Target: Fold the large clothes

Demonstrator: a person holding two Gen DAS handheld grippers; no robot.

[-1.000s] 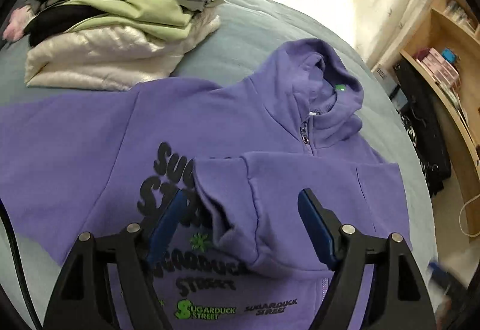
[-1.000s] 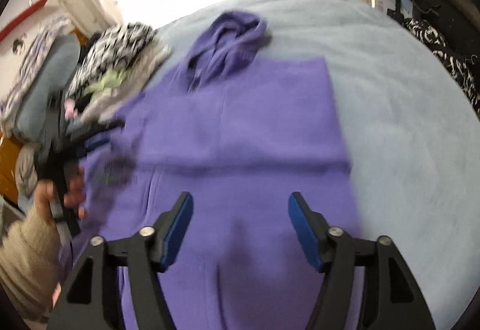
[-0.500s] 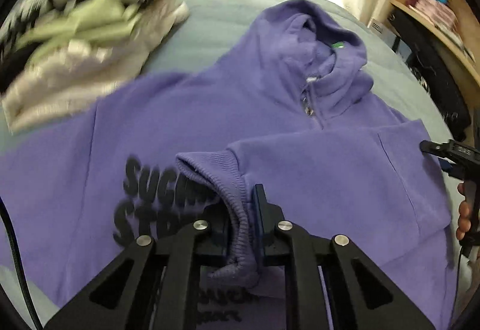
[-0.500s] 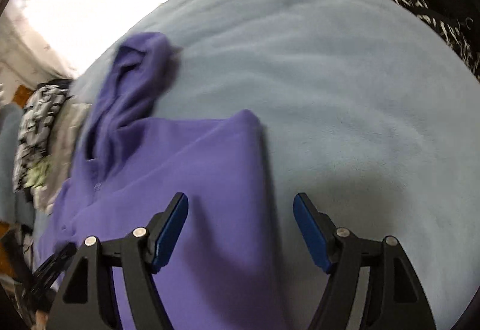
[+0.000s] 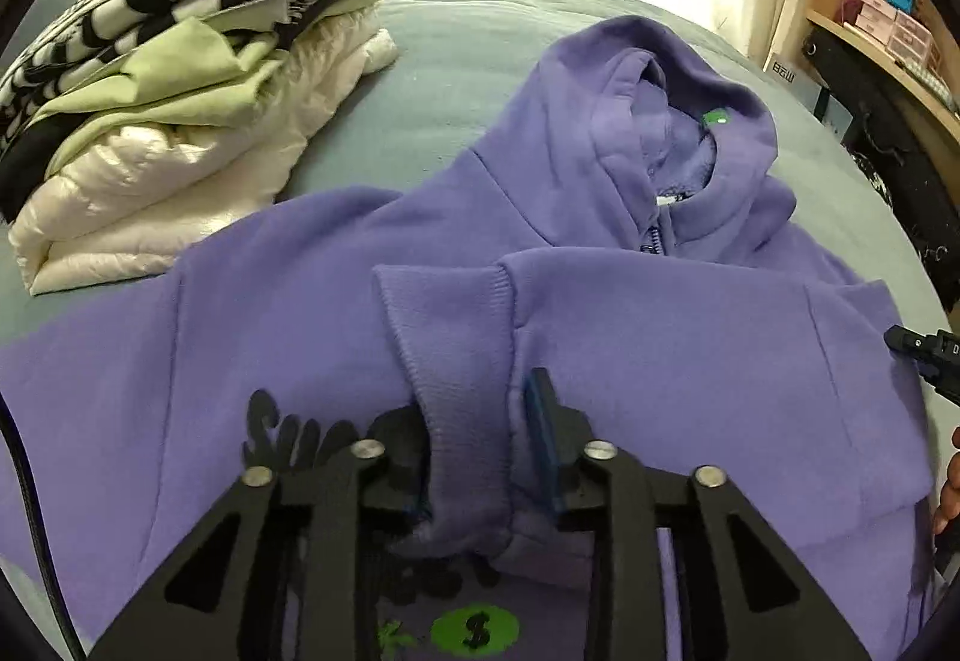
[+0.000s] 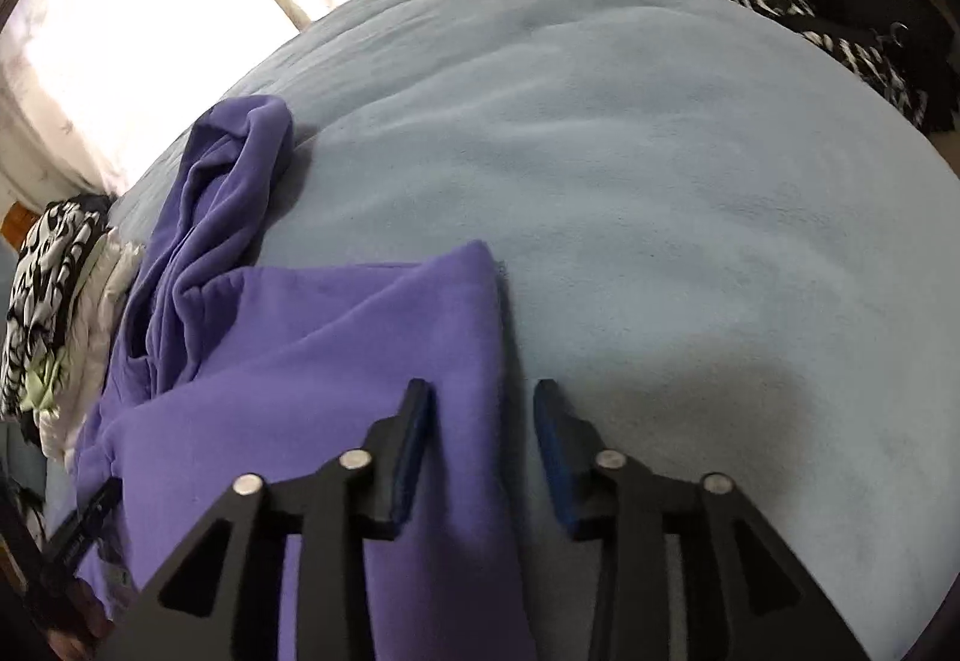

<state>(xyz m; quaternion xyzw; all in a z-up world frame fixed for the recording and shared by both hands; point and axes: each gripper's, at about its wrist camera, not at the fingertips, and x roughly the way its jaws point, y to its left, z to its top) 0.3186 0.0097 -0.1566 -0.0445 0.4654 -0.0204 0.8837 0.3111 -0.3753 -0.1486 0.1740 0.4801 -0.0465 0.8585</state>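
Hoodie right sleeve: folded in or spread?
Folded in: the sleeve lies across the hoodie chest, its cuff over the print.

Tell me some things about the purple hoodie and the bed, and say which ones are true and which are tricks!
1. The purple hoodie lies on a light blue blanket. True.
2. The sleeve cuff is folded across the hoodie's front. True.
3. The hoodie is zipped all the way up over the hood. False: the zipper pull sits below the collar, and the hood lies open.
4. The stack of folded clothes sits on top of the hoodie. False: it rests on the blanket beside it.
5. The cuff lies between the left gripper pads. True.
6. The right gripper is over bare blanket, far from the hoodie. False: it straddles the hoodie's edge.
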